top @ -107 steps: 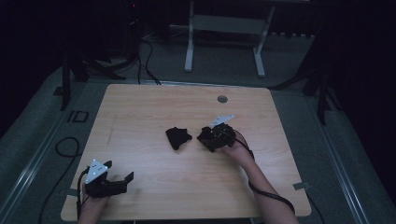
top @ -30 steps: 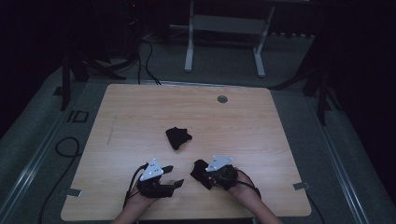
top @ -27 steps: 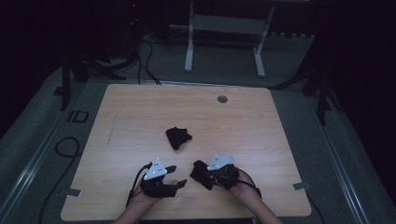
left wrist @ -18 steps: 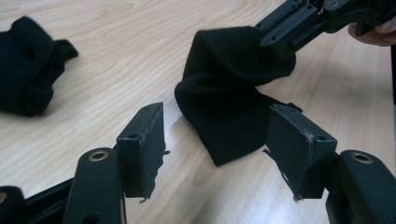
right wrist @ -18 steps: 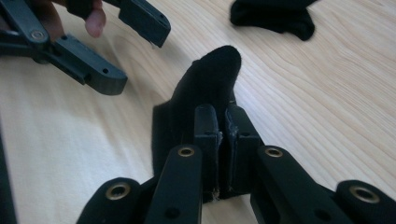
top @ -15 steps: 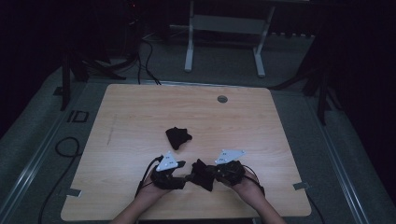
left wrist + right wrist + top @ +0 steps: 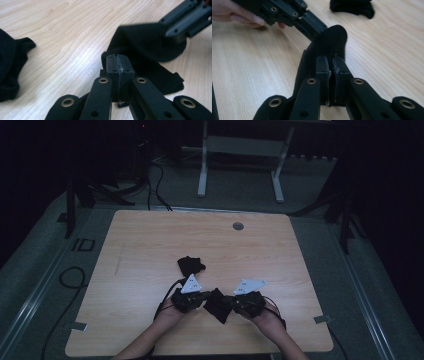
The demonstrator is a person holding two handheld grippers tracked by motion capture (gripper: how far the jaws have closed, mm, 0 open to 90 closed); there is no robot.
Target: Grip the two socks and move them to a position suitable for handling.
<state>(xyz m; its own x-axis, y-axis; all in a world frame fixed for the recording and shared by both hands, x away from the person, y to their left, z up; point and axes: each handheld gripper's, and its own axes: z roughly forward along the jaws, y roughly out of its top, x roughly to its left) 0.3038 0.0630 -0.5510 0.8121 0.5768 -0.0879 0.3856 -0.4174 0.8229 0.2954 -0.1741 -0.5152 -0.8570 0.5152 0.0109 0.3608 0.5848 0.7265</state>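
Since the earlier view, the left tongs (image 7: 204,298) have travelled from the near left corner of the pale wooden worktop (image 7: 150,240) to its near middle, and the right tongs (image 7: 231,301) have carried a small black knitted sock (image 7: 218,304) back from the centre to meet them. The left tongs have just been closing and now pinch one edge of that sock, as their own view shows; the right tongs are pressed together on its opposite end. The sock hangs between the two tools, partly touching the boards near the front edge. Judged from this, the two-handed hold is achieved; spreading, folding or pairing remains outstanding. A second crumpled black sock (image 7: 190,265) lies apart, just beyond the left tool. A round grey cable port (image 7: 238,226) sits well off at the far edge. Trailing cables lie behind the hands; nothing obstructs the work.
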